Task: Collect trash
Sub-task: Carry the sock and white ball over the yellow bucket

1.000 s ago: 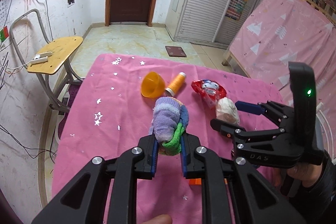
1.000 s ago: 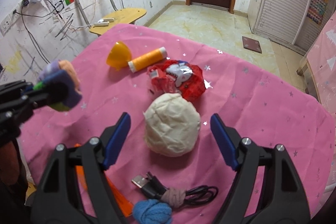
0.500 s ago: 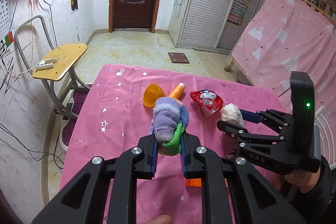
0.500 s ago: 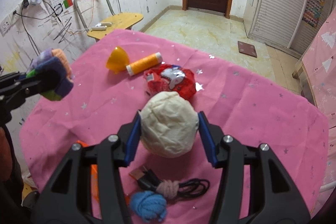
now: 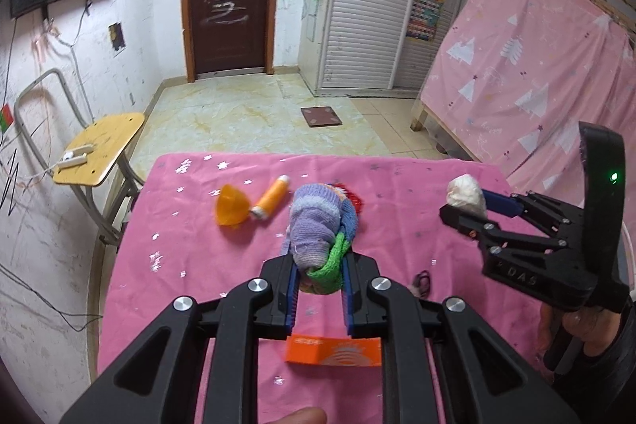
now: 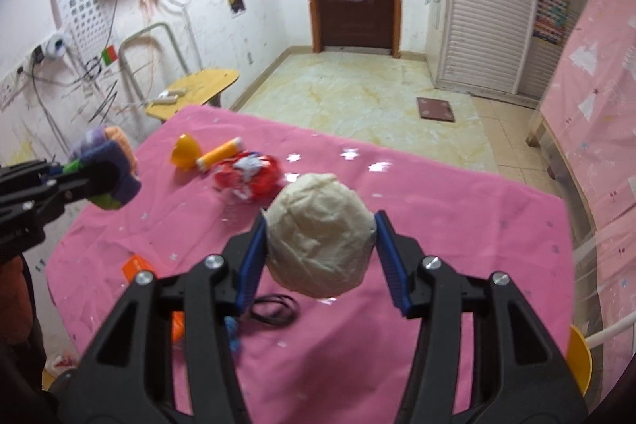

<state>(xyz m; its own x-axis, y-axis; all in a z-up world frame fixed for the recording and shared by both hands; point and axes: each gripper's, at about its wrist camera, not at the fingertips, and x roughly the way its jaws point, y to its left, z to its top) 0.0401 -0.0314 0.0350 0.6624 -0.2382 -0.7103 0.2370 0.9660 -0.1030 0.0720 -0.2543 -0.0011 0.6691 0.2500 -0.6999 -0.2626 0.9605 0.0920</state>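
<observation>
My left gripper (image 5: 320,265) is shut on a rolled sock bundle (image 5: 316,225) striped purple, blue and green, held above the pink table (image 5: 179,245). My right gripper (image 6: 321,216) is shut on a crumpled white paper ball (image 6: 320,233), its blue pads pressing both sides, lifted off the cloth. The left wrist view shows that ball (image 5: 465,190) at the right gripper's tip. In the right wrist view the sock bundle (image 6: 107,169) hangs at the left. A red wrapper (image 6: 248,177) lies on the cloth beyond the ball.
An orange funnel (image 5: 230,209) and an orange thread spool (image 5: 272,201) lie at the table's far side. Near me are an orange card (image 5: 332,350), a black cable (image 6: 274,306) and blue yarn (image 6: 232,328). A wooden chair (image 5: 99,150) stands left, a pink-covered bed (image 5: 536,66) right.
The right gripper's jaws closed on the white ball and lifted it off the cloth. Both grippers rose and drew back from the table; the sock stayed gripped.
</observation>
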